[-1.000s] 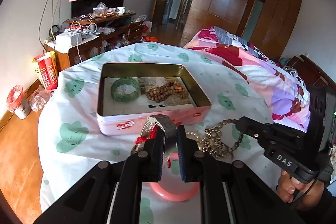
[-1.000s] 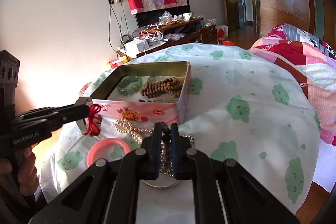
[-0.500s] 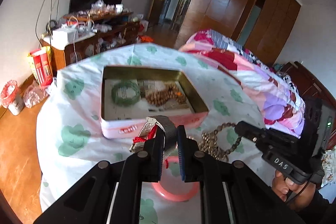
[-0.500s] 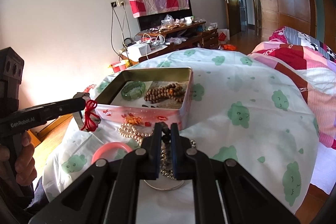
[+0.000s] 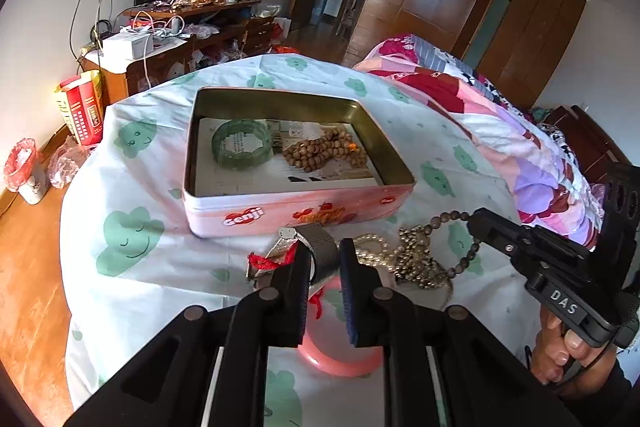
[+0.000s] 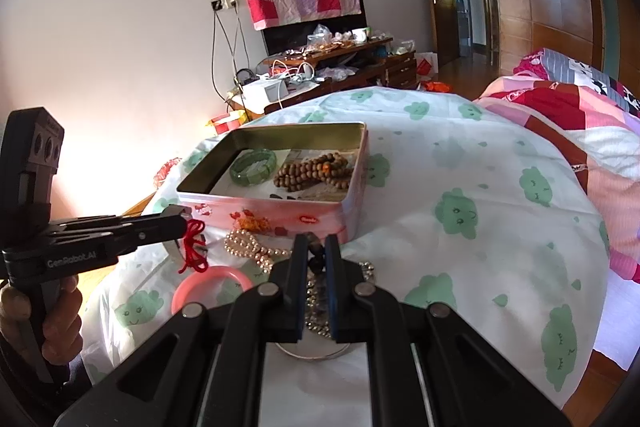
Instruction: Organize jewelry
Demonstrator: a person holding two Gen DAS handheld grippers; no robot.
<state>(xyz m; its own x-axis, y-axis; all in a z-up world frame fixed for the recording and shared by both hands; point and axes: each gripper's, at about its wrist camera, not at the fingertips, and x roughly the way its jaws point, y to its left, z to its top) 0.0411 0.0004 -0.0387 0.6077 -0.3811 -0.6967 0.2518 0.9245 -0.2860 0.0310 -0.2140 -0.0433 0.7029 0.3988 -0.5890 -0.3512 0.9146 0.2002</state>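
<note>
Left gripper (image 5: 322, 258): pinches the silver band (image 5: 320, 249) clear of the cloth, jaws just starting to open, likely bound for the tin. Right gripper (image 6: 316, 247): clenches the dark bead strand (image 6: 317, 262), apparently to draw it out of the tangled chains (image 5: 416, 259). Beyond, pink tin (image 5: 296, 211) already keeps a green bangle (image 5: 241, 143) and brown beads (image 5: 324, 151).

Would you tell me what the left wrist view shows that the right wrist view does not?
Left wrist only: the silver band between the opening left gripper's fingers, and a bin on the floor.
Right wrist only: a thin silver ring beneath the right gripper.
Both: the pink tin holding the green bangle and wooden beads, and the pink bangle.
</note>
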